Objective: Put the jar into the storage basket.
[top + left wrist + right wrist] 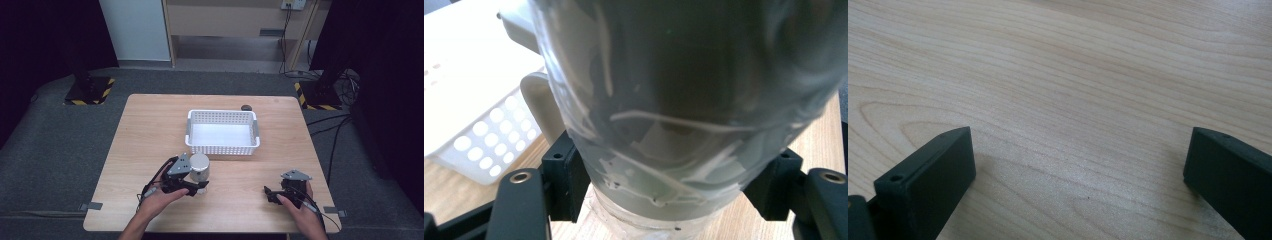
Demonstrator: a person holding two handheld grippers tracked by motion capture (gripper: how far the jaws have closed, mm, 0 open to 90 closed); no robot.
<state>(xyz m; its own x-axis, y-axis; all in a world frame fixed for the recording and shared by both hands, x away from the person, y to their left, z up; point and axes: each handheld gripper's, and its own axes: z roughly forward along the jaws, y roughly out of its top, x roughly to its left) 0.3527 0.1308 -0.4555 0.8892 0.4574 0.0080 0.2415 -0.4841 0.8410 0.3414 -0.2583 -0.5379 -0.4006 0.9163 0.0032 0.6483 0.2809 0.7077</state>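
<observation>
Gripping a grey jar [684,100] beside white basket [222,131]: left gripper [669,192] jaws; right gripper [1078,185] jaws wide apart, empty, over bench [1058,75]

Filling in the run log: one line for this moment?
left gripper: shut on silver can | right gripper: open, over bare table | white basket: empty

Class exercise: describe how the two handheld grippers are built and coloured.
Both the left gripper and right gripper are black, each topped by a grey three-cornered plate and trailing a thin dark cable. Their jaws are matte black blocks with small screw holes.
</observation>
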